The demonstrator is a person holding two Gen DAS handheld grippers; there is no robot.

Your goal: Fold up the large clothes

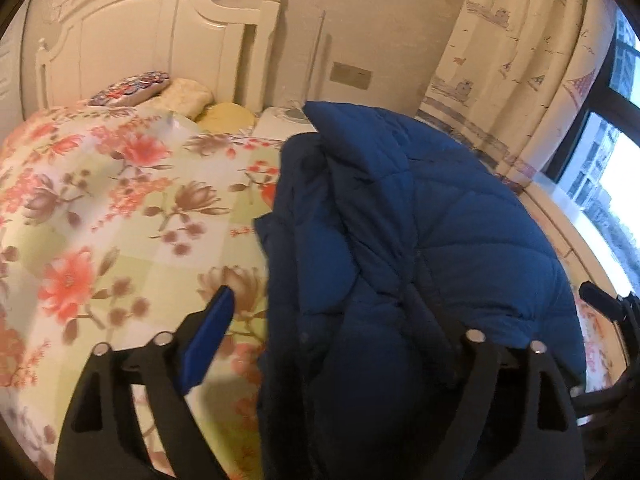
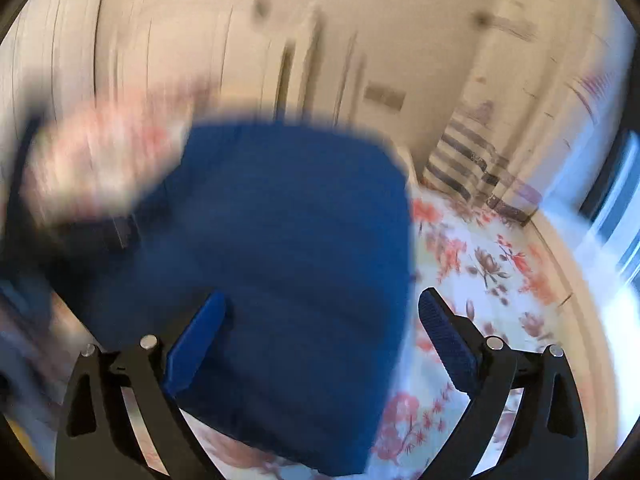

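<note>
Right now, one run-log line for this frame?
stage: between folds | blue padded jacket: bunched on floral bedspread | left gripper: open | right gripper: open, over jacket

jacket (image 1: 420, 240) on bed quilt (image 1: 120, 200) | pillows (image 1: 180, 94) behind | headboard (image 1: 140, 40) beyond

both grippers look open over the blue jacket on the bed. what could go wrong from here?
1. The blue puffer jacket lies bunched in thick, uneven layers. With both the left gripper and the right gripper open and nothing pinned, the padded folds may spring back open.
2. The right wrist view is heavily blurred, so a regrasp now could miss the edge or catch only one layer.
3. A low pinch might also snag the floral bedspread underneath.
</note>
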